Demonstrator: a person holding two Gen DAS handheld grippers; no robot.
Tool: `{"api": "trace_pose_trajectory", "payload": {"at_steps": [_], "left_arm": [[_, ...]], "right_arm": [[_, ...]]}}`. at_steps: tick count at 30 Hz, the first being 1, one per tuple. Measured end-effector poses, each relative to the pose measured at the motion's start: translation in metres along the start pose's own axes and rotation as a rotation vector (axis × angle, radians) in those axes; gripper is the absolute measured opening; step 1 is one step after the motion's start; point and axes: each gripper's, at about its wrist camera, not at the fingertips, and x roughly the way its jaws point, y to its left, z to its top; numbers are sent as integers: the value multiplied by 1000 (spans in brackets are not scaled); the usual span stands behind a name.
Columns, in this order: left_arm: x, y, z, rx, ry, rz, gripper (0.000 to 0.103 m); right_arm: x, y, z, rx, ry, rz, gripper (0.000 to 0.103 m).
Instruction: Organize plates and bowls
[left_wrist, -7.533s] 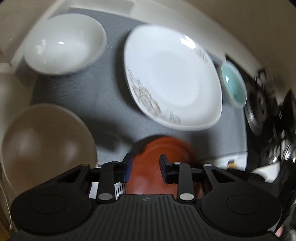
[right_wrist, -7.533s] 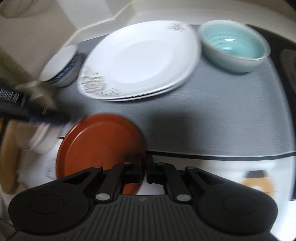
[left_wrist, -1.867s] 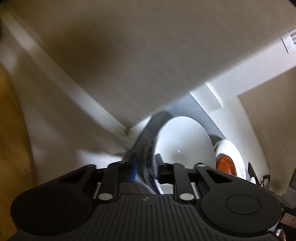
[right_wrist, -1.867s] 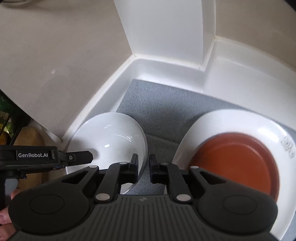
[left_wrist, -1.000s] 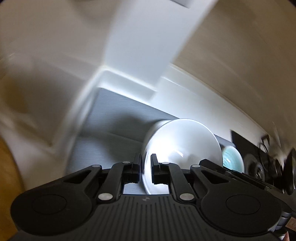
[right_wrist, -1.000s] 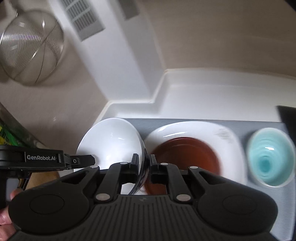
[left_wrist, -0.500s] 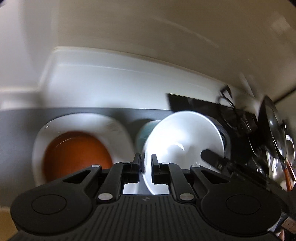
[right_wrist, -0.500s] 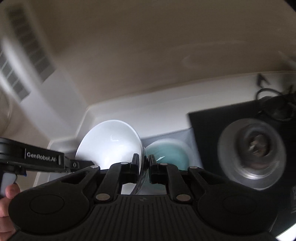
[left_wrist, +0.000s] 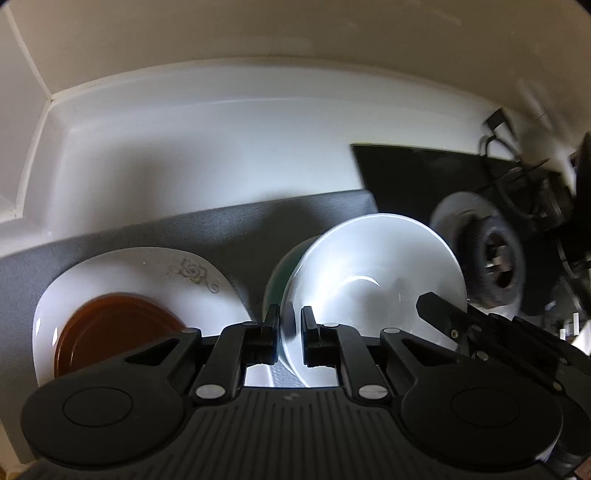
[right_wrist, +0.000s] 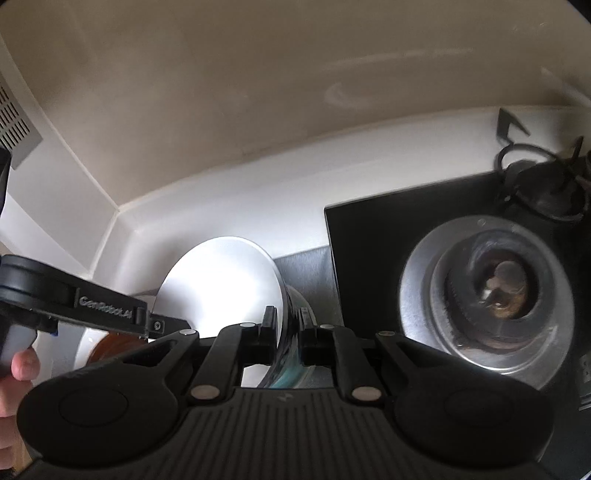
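left wrist view shows the white bowl (left_wrist: 369, 280) pinched at opposite rims by left gripper (left_wrist: 290, 341) and right gripper (right_wrist: 286, 341), just above the teal bowl (left_wrist: 286, 273).

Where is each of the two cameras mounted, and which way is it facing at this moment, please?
Left wrist: on the left gripper, facing the back wall over the grey mat; its fingers clamp the white bowl, beside the square plate holding the brown plate.
Right wrist: on the right gripper, facing the wall and stove burner; its fingers clamp the bowl's opposite rim; a thumb shows at left.
Shared: the bowl, both plates, the burner, and each other's gripper.
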Motion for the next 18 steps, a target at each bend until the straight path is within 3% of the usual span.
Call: {"api": "trace_pose_trajectory", "payload": {"at_steps": [7,13,18], "left_arm": [[17,4,3,-26,49,23,11],[24,-1,1,-18,41,44,11],[27,10,4,-77,65,0,11]], "right_arm": [[21,-8,-5,4,39,16,10],[27,-4,-9,-53,27,-21,8],[27,1,-14,-85,-4,-48,8]]}}
